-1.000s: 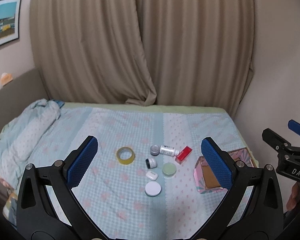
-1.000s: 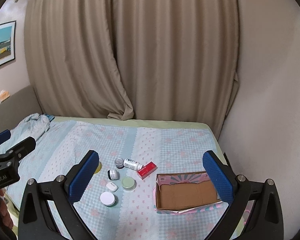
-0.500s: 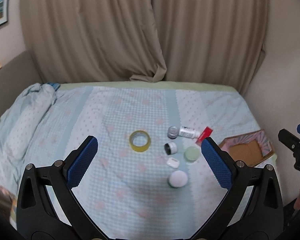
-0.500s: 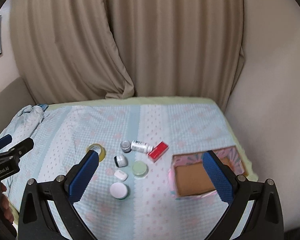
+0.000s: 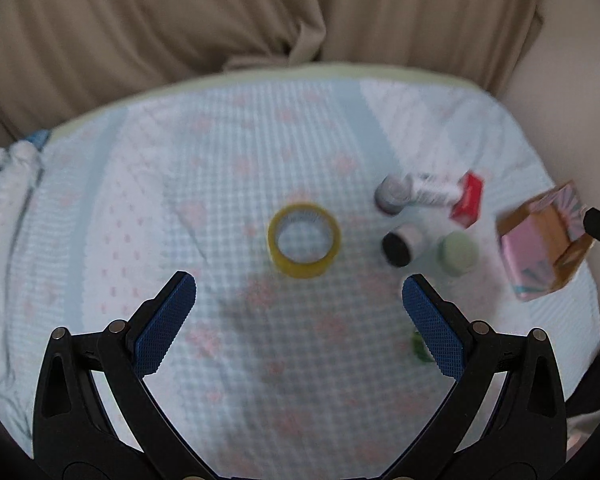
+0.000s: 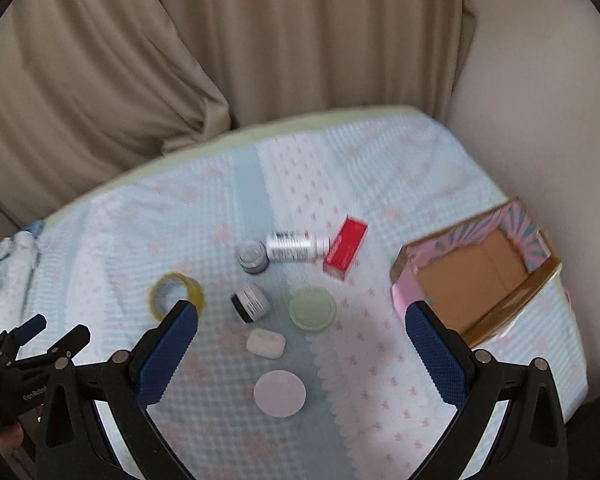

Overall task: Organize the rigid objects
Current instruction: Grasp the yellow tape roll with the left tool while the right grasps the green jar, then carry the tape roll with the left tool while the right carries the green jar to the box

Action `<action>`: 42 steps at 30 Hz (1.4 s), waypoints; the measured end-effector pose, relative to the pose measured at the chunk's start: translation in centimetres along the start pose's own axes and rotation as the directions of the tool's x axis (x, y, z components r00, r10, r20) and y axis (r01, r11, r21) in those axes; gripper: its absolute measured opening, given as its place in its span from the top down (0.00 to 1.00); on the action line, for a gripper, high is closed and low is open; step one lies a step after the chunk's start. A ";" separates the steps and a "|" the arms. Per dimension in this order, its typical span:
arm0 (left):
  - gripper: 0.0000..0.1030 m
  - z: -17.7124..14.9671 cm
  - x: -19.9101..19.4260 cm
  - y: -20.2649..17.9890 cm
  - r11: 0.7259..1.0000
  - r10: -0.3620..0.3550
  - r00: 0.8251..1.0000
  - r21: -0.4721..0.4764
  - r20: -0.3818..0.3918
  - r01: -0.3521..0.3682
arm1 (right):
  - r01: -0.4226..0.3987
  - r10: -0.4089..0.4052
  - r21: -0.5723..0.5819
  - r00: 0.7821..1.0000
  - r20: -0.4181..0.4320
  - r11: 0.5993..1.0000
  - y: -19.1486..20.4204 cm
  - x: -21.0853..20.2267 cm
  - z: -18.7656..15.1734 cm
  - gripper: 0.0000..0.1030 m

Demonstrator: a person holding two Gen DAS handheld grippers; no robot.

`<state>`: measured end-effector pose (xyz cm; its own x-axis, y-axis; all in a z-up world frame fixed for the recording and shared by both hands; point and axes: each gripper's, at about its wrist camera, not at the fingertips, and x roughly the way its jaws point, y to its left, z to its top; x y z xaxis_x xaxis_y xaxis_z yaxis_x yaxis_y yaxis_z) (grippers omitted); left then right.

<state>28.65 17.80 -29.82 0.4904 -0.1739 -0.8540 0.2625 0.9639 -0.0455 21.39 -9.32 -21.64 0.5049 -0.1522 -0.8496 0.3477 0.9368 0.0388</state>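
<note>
Small objects lie on a bed: a yellow tape roll (image 5: 304, 239) (image 6: 176, 294), a grey-capped jar (image 6: 252, 255), a white bottle on its side (image 6: 296, 246), a red box (image 6: 346, 248), a black-lidded jar (image 6: 250, 303), a pale green round tin (image 6: 312, 309), a white oval case (image 6: 266, 343) and a white round lid (image 6: 280, 393). An open pink cardboard box (image 6: 480, 276) (image 5: 548, 240) sits at the right. My left gripper (image 5: 298, 320) is open above the bed, just short of the tape roll. My right gripper (image 6: 300, 344) is open above the white case and lid.
Beige curtains (image 6: 260, 40) hang behind the bed. A crumpled light-blue blanket (image 5: 4, 184) lies at the bed's left edge. A wall (image 6: 540, 100) runs close along the right side. The left gripper also shows at the lower left of the right wrist view (image 6: 28, 344).
Both grippers have dropped and tilted down toward the bed, so the objects look larger and nearer. The tape roll now sits centred ahead of the left gripper. Both grippers stay open.
</note>
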 end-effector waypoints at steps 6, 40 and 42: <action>0.01 -0.7 9.9 -0.1 0.999 -0.022 0.995 0.031 -0.102 0.026 | 0.044 -0.040 0.028 0.986 -0.160 0.999 0.2 9.5 -1.5 0.00; 0.07 2.2 23.6 -2.0 0.996 0.018 0.986 0.089 -0.167 -0.003 | 0.118 -0.095 0.021 0.880 -0.466 0.993 -2.6 25.1 -3.7 0.36; 0.07 2.0 22.8 -2.0 0.996 0.015 0.987 0.086 -0.158 -0.002 | 0.116 -0.091 0.027 0.886 -0.455 0.993 -2.4 24.8 -3.4 0.36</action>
<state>40.99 11.54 -48.16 0.3570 -0.1253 -0.9256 0.3321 0.9432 0.0004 30.43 -14.30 -44.59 0.0564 -0.0772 -0.9954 0.4255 0.9038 -0.0459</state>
